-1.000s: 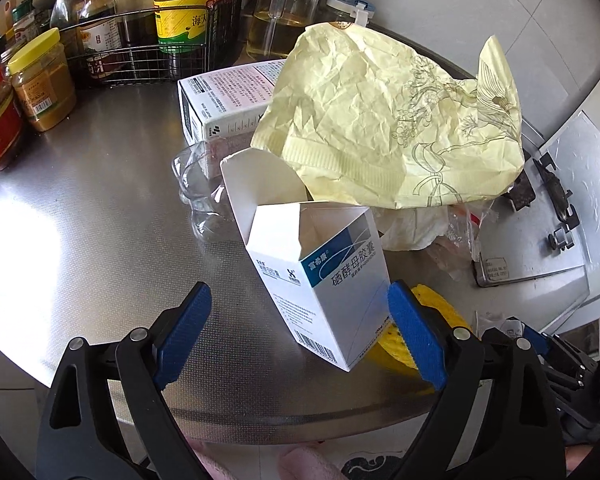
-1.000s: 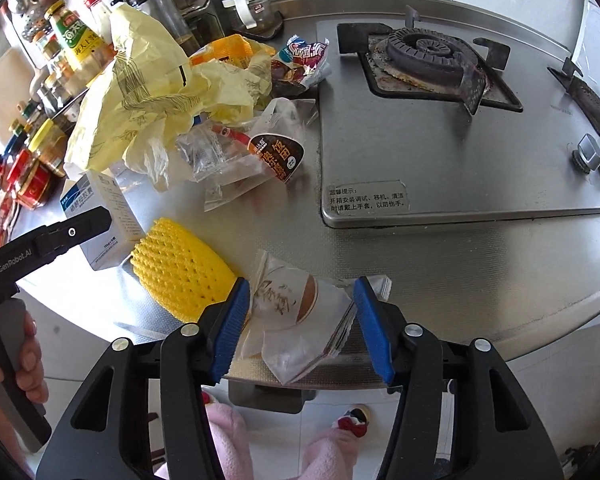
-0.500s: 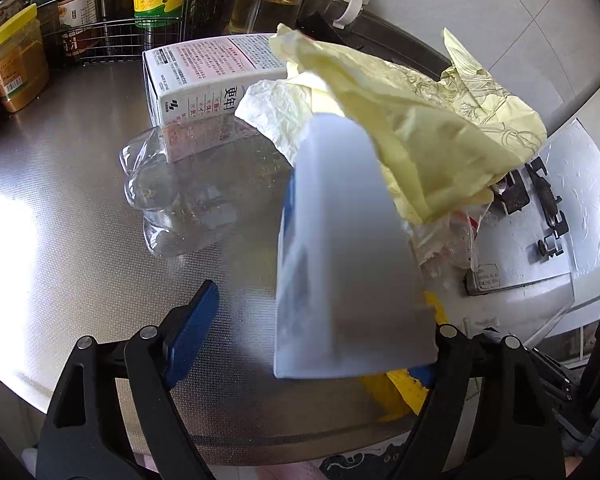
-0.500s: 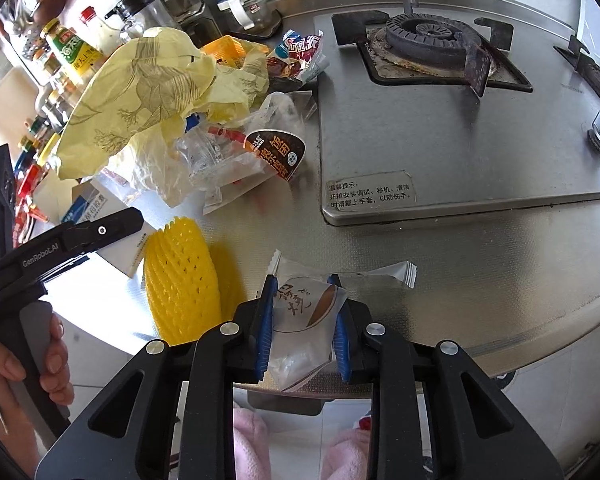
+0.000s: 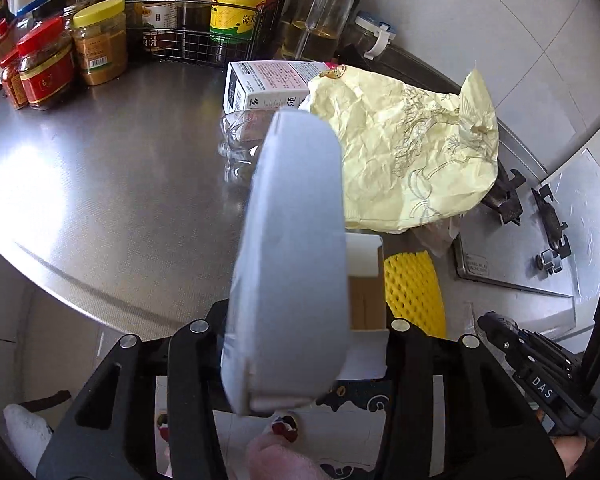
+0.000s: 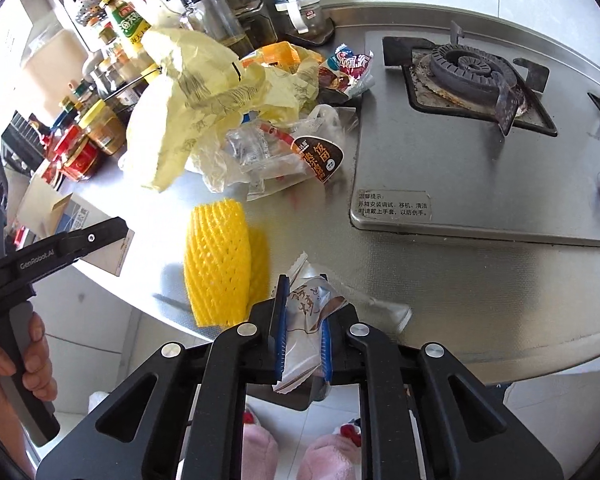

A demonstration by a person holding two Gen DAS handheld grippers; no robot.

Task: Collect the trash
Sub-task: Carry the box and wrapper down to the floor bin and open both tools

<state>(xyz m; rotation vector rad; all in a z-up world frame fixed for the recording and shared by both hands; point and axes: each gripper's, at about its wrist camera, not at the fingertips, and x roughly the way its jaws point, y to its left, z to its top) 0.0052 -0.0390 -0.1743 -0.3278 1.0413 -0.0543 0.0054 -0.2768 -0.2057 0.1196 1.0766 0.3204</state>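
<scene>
My left gripper (image 5: 300,332) is shut on an open white carton (image 5: 292,248), lifted off the steel counter; its flap fills the middle of the left wrist view. The carton also shows at the left of the right wrist view (image 6: 76,220). My right gripper (image 6: 303,336) is shut on a clear snack wrapper (image 6: 308,312) at the counter's front edge. A yellow foam fruit net (image 6: 220,264) lies just left of it. A crumpled yellow paper bag (image 5: 412,160) tops a pile of wrappers (image 6: 284,152) further back.
A white and pink box (image 5: 268,84) and clear plastic (image 5: 240,148) lie behind the carton. Sauce jars (image 5: 72,60) and a wire rack of bottles (image 5: 204,12) line the back left. A gas stove (image 6: 476,80) fills the right side.
My left gripper closed on the carton and lifted it toward the camera. My right gripper closed on the snack wrapper and pulled it up off the counter edge.
</scene>
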